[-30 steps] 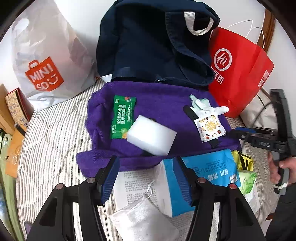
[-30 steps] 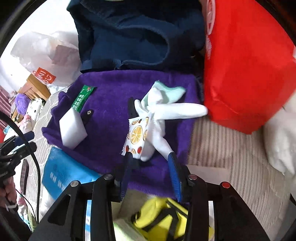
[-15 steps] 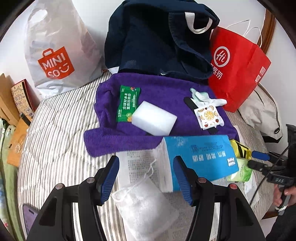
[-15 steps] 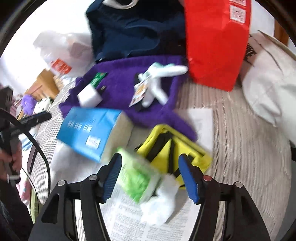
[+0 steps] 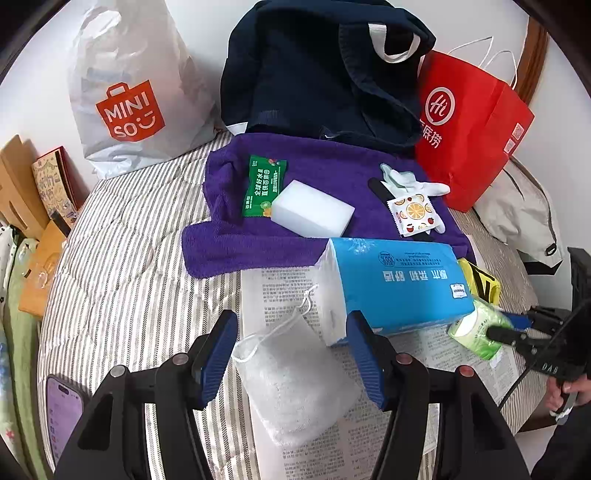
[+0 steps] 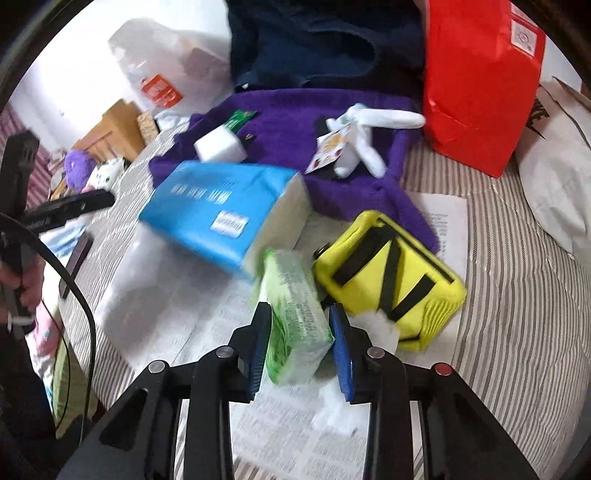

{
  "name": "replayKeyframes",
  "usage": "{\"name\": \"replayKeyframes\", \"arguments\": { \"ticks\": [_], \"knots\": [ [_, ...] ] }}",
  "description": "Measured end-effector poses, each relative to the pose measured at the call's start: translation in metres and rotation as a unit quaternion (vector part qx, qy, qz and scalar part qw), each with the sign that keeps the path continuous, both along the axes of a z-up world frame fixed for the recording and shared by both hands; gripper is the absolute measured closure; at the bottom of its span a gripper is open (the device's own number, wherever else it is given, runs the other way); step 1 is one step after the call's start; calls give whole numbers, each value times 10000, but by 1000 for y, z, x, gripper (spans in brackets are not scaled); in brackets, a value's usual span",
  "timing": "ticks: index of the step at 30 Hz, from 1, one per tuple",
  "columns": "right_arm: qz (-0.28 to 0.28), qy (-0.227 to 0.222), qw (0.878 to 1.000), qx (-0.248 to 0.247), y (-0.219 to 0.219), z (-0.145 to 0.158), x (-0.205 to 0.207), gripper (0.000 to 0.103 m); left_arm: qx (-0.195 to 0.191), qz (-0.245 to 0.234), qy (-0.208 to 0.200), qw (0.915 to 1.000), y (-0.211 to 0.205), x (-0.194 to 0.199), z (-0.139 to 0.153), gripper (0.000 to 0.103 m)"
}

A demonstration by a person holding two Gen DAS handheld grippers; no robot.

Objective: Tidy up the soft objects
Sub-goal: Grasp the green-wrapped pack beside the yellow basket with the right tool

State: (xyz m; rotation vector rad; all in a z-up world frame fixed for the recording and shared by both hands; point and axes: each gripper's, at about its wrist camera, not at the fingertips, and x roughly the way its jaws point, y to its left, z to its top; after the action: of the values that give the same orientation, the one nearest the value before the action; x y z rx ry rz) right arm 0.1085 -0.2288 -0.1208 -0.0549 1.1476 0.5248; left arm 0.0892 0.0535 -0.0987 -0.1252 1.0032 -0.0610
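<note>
A bed (image 5: pixel 122 266) with a grey-and-white striped cover fills both views, set against a plain white wall (image 5: pixel 199 29). A brown wooden post (image 5: pixel 532 55) rises at the far right corner, and cardboard boxes (image 5: pixel 14 184) stand along the bed's left edge. Daylight is soft and even, brightest on the wall.

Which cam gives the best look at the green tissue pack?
Right wrist: the green tissue pack sits close up between the closing right gripper fingers, whole wrapper visible. Left wrist shows the pack only small at the frame's right edge, partly hidden by those fingers.
</note>
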Motion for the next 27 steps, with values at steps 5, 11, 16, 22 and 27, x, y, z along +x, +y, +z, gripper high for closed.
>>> {"name": "replayKeyframes", "arguments": {
  "ticks": [5,11,16,22,27],
  "knots": [
    [16,124,9998,-162,14,-14,-7,70,5,-12,52,10000,2,-8,-5,44],
    [-106,160,9997,-170,21,-21,-14,83,105,2,187,9998,10,-18,-18,37],
    [-431,41,9990,-117,6,-7,-31,83,88,-2,343,9994,4,-24,-41,33],
    [-541,-113,9983,206,1,11,-49,83,244,-132,478,9985,-12,-24,-62,29],
    [-566,-106,9976,374,0,14,-61,83,163,-39,544,9984,-22,-18,-72,26]
  ]
}}
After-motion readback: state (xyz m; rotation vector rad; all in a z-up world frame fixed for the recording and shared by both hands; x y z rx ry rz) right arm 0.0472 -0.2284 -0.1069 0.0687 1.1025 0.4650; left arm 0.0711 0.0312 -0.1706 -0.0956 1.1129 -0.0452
